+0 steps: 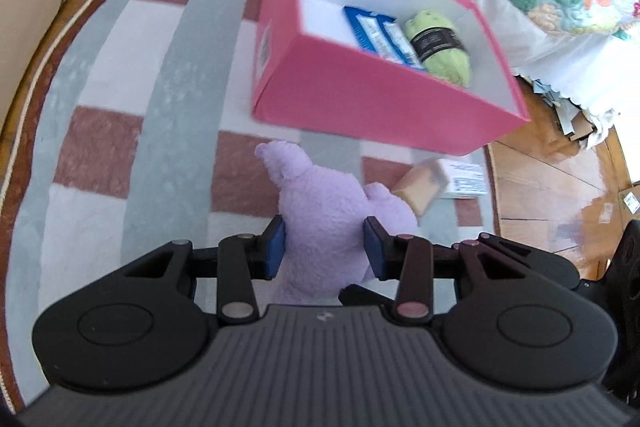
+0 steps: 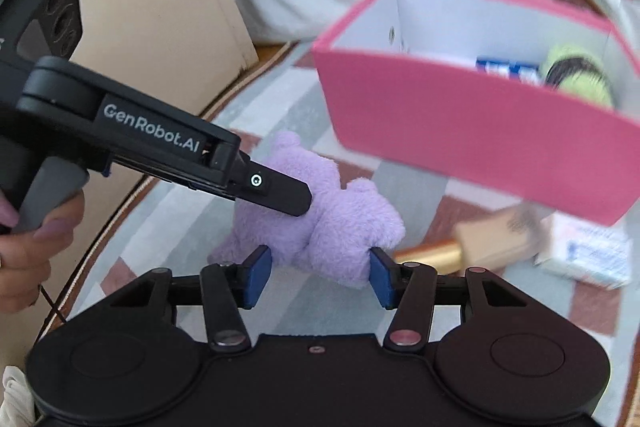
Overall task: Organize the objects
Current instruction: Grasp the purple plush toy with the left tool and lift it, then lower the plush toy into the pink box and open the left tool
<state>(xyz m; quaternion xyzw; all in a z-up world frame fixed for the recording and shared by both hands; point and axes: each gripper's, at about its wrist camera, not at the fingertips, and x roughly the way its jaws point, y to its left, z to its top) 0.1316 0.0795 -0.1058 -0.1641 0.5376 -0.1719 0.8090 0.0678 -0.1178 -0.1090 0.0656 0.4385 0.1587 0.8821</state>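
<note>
We have the purple plush toy (image 1: 320,215) pinched from two sides. The left gripper (image 1: 325,245) has its blue fingers (image 1: 275,247) pressed into the soft body, and the right gripper (image 2: 318,277) closes on the lower end of the same toy, its right pad sunk into the fur; its left pad (image 2: 256,277) sits just beside the fur, and we cannot tell whether it touches. The toy sits low over the checked rug (image 1: 160,107), in front of the pink box (image 1: 360,99), which already holds a blue packet (image 1: 380,35) and a green yarn ball (image 1: 440,43).

To do this step well, we judge that both hands should rise together, level with each other, so the plush neither stretches nor slips. We need to clear the near wall of the box before moving forward, then lower the toy into the bare white corner. The gold tube (image 2: 440,253) and white carton (image 2: 584,255) lie just beside the toy; we should avoid dragging them.
</note>
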